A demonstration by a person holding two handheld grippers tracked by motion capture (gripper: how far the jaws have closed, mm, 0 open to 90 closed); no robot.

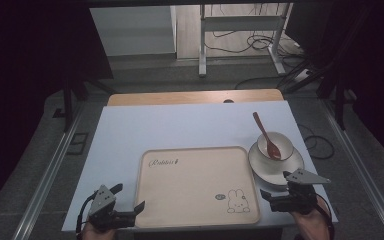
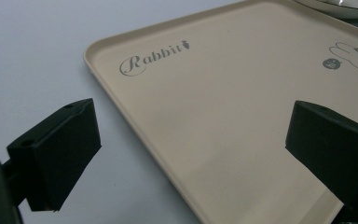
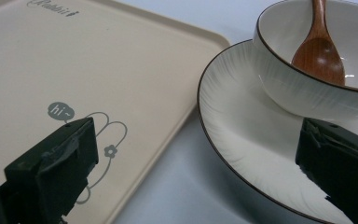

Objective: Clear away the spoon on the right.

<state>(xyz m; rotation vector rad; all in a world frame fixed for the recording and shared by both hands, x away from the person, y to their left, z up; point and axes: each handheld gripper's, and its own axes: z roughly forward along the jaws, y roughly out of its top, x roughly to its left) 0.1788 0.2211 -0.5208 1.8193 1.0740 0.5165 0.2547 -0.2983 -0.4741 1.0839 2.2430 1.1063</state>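
A beige tray (image 1: 195, 175) printed with "Rabbit" and a bunny drawing lies at the near middle of the white table (image 1: 180, 125). To its right a white plate (image 1: 260, 162) carries a white bowl (image 1: 285, 141) with a wooden spoon (image 1: 266, 134) leaning in it. My left gripper (image 1: 127, 198) hovers open at the tray's near left corner, its jaws straddling the tray (image 2: 223, 93) edge. My right gripper (image 1: 276, 186) is open too, with one jaw over the tray (image 3: 98, 60) and the other over the plate (image 3: 242, 135) rim. The bowl (image 3: 298, 88) and spoon (image 3: 319, 51) sit just beyond it.
A wooden board (image 1: 195, 97) lies along the table's far edge. Past it stand a metal frame (image 1: 202, 45) and loose cables (image 1: 260, 42) on the floor. Metal rails run down both sides of the table. The far half of the tabletop is bare.
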